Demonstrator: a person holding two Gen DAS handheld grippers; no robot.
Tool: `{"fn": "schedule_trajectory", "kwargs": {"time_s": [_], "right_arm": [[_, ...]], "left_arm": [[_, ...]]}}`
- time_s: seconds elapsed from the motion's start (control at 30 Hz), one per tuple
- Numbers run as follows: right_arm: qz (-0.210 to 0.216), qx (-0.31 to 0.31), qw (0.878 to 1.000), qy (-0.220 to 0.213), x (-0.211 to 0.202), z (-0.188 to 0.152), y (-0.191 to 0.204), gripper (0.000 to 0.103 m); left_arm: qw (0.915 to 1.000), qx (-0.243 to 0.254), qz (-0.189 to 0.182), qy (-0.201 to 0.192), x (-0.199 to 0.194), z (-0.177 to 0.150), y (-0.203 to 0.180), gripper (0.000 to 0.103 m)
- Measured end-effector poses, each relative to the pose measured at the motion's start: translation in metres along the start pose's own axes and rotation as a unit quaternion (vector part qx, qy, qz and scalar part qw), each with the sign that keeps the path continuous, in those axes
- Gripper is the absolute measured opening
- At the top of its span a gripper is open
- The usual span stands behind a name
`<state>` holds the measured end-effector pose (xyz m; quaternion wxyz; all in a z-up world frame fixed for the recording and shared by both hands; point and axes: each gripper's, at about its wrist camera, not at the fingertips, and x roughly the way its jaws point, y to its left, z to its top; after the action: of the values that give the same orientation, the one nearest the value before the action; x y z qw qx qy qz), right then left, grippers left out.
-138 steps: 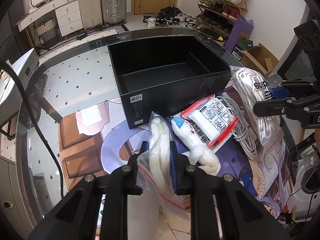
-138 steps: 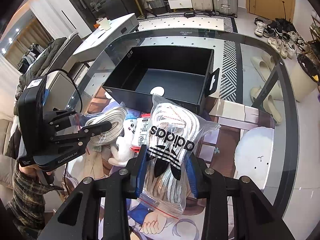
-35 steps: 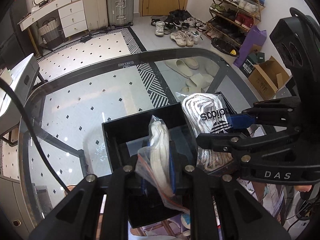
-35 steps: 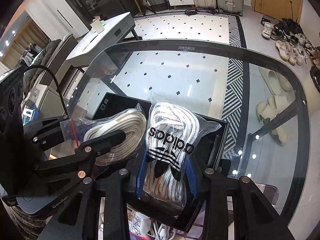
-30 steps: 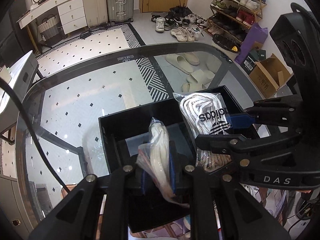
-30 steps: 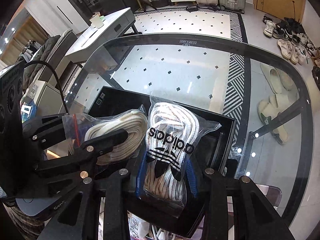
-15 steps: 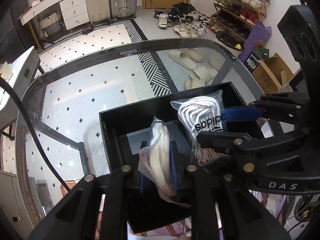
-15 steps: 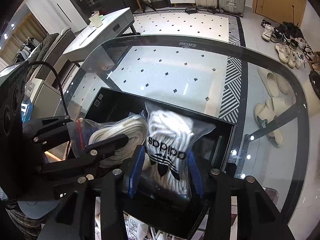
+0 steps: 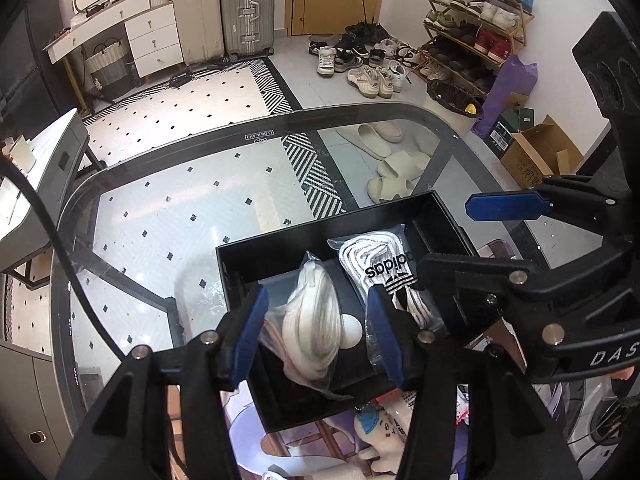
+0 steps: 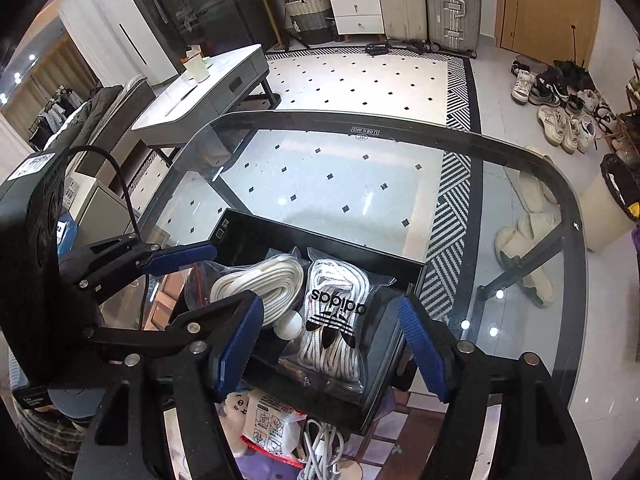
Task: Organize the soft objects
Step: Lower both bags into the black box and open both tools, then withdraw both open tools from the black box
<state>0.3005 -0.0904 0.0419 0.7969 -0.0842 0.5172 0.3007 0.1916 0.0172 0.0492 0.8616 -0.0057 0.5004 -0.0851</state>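
Note:
A black open box (image 9: 320,232) stands on the glass table. Two clear bags lie in it side by side: a bag of plain white laces (image 9: 310,320) on the left and an adidas-printed bag of laces (image 9: 384,268) on the right. My left gripper (image 9: 318,322) hangs over the plain bag; its jaws are opening and the pads stand clear of the plastic. In the right wrist view, my right gripper (image 10: 328,332) hovers above the adidas bag (image 10: 336,320), jaws opening, not touching it. The plain bag (image 10: 260,284) and the left gripper (image 10: 208,280) show at the left there.
In front of the box lie a white plush toy (image 9: 380,436), a red-edged packet (image 10: 272,420) and a coiled white cable (image 10: 320,448) on a printed mat. The glass table's curved rim (image 10: 400,124) lies beyond the box. Both grippers hang close together.
Both grippers held their bags over the box, then opened and rose a little. Both bags have dropped and now lie in the box.

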Motion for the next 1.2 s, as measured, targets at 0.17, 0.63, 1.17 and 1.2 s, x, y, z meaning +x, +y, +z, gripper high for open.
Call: {"fn": "schedule_trajectory", "kwargs": {"time_s": [0.17,0.63,1.17,1.2], "right_arm": [[-0.001,0.006,1.000,-0.010,-0.016,-0.007,-0.002,0.083],[-0.005,0.017,1.000,-0.018,-0.044,-0.028,-0.008,0.099],[-0.005,0.025,1.000,-0.012,-0.056,-0.065,-0.006,0.100],[-0.005,0.025,1.000,-0.011,-0.056,-0.067,-0.006,0.100]], "left_arm": [[0.9999,0.003,0.002,-0.016,-0.017,-0.003,-0.002,0.070],[0.9992,0.008,0.018,-0.033,-0.047,-0.018,-0.006,0.080],[0.9990,-0.001,0.025,-0.038,-0.066,-0.056,-0.007,0.103],[0.9990,-0.002,0.027,-0.037,-0.067,-0.059,-0.006,0.103]]}}
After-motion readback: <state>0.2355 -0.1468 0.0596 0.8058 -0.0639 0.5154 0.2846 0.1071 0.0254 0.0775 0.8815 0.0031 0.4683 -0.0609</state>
